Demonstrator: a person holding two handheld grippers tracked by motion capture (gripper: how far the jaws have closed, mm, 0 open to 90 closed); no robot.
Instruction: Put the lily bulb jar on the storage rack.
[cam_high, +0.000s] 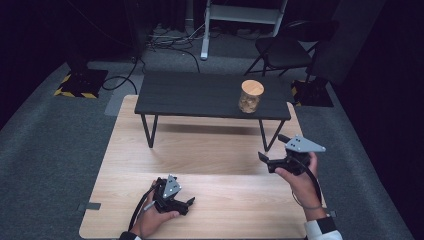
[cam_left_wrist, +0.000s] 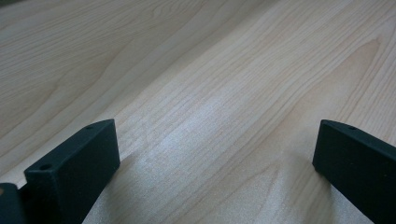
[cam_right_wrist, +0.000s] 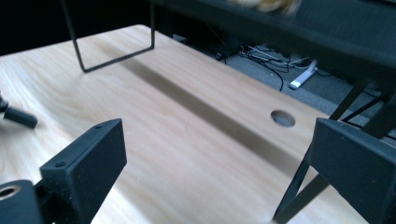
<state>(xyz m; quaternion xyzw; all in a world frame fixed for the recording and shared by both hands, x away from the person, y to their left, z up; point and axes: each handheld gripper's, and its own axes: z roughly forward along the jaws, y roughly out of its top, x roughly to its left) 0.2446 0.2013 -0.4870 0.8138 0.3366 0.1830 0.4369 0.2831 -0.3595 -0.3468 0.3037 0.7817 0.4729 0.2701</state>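
A glass jar (cam_high: 250, 96) with a cork lid stands on the right part of a small black raised shelf (cam_high: 200, 95) at the back of the wooden table (cam_high: 210, 150). My left gripper (cam_high: 189, 203) rests low over the table's near left, held by a hand, jaws pointing right. In the left gripper view my left gripper (cam_left_wrist: 215, 158) stands open over bare wood. My right gripper (cam_high: 262, 158) is held above the table's right side, jaws pointing left. The right gripper view shows my right gripper (cam_right_wrist: 219, 158) open with nothing between its jaws, and the jar's blurred base (cam_right_wrist: 266, 4) at the top edge.
The shelf stands on thin black wire legs (cam_high: 150, 131) over the table. A round cable hole (cam_right_wrist: 283, 118) pierces the tabletop. Behind the table are a folding chair (cam_high: 285, 50), a white stand base (cam_high: 205, 50), floor cables and hazard-striped plates (cam_high: 75, 92) on grey carpet.
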